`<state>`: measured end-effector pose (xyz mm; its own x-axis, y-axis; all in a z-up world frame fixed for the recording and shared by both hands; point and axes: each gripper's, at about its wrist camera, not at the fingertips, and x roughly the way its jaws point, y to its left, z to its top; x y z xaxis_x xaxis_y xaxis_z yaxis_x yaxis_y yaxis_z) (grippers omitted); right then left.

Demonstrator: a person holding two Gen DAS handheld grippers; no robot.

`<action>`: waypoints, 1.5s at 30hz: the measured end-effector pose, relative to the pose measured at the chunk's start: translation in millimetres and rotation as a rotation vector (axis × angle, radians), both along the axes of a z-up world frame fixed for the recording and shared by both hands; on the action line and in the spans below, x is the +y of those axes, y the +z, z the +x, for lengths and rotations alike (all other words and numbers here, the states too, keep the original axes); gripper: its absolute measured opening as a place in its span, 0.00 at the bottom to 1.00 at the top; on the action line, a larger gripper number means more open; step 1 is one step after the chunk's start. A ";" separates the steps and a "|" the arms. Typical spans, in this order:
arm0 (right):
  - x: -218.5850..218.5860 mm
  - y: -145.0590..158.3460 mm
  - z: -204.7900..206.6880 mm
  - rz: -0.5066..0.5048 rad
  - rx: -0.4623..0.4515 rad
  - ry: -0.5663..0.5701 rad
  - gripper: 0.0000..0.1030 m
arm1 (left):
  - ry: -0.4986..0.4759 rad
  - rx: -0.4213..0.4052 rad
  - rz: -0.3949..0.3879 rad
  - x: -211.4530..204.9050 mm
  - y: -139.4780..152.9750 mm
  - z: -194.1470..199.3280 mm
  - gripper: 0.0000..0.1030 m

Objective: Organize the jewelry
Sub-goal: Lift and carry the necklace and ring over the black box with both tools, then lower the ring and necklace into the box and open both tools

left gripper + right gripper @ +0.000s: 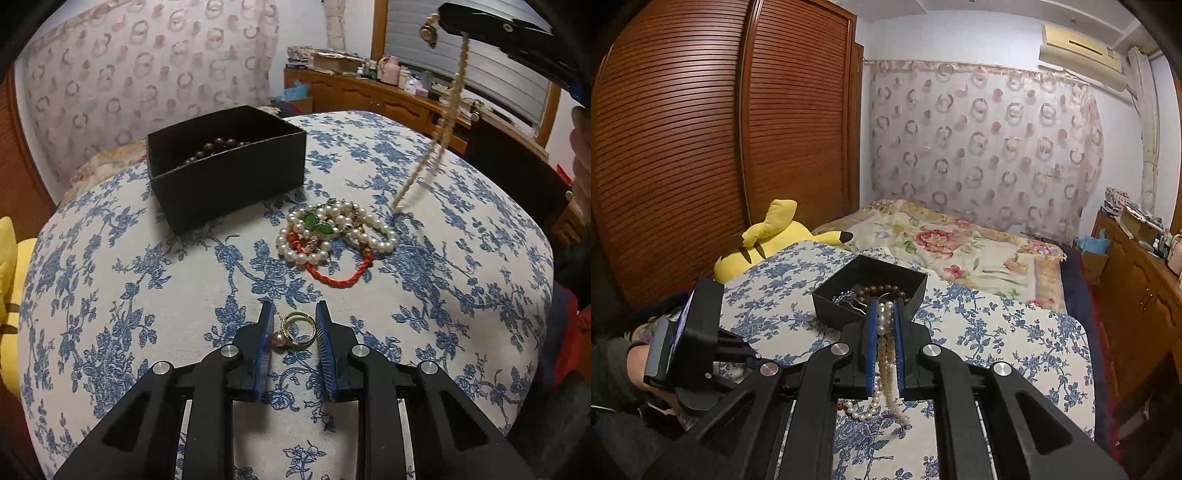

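My left gripper (pixel 294 325) points down at the blue-floral tablecloth (pixel 129 295), its blue pads closed against a pair of gold rings with a pearl (pixel 297 330). Beyond it lies a tangle of pearl strands (pixel 332 229) with green stones (pixel 318 224) and a red cord bracelet (pixel 343 280). A black open box (pixel 229 177) at the far left holds brown beads (pixel 218 144). My right gripper (pixel 885 301) is shut on a cream bead necklace (pixel 884 332), which hangs below it. From the left wrist view that gripper (pixel 441 18) is high at the right, and the strand (pixel 454 99) trails down to the cloth.
A bed with a flowered blanket (pixel 953 236) lies behind the table, and a yellow plush toy (pixel 768 236) rests at its left. A wooden slatted wardrobe (pixel 701 147) stands to the left. A cluttered wooden sideboard (pixel 388 92) runs along the right. A hand (pixel 581 147) shows at the right edge.
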<state>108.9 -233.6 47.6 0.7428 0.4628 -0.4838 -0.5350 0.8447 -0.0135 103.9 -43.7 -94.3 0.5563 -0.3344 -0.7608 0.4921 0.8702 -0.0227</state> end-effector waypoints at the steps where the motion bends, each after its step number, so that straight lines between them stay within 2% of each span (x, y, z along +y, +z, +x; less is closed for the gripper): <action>1: -0.2 0.1 -0.5 0.001 0.000 0.000 0.09 | -0.001 -0.008 0.000 -0.1 1.1 -0.9 0.20; 9: 4.4 6.6 5.7 -0.001 -0.011 0.003 0.09 | 0.047 -0.055 -0.030 11.5 13.4 -0.4 0.20; 22: 31.5 58.9 41.6 0.020 -0.119 0.019 0.09 | 0.105 -0.152 -0.079 26.4 60.2 29.1 0.20; 27: 42.4 68.3 63.8 0.030 -0.122 0.020 0.09 | 0.124 -0.174 -0.085 31.1 71.7 43.6 0.20; 40: 72.4 34.8 112.7 -0.037 -0.056 0.018 0.09 | 0.169 -0.178 -0.099 36.8 74.1 84.4 0.20; 45: 74.3 15.5 121.5 -0.045 0.000 0.030 0.09 | 0.189 -0.164 -0.115 37.9 71.1 102.9 0.20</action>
<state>230.4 -159.3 63.1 0.7291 0.4625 -0.5045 -0.5598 0.8271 -0.0509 206.9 -5.8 -23.2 0.7295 -0.2921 -0.6185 0.3264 0.9433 -0.0605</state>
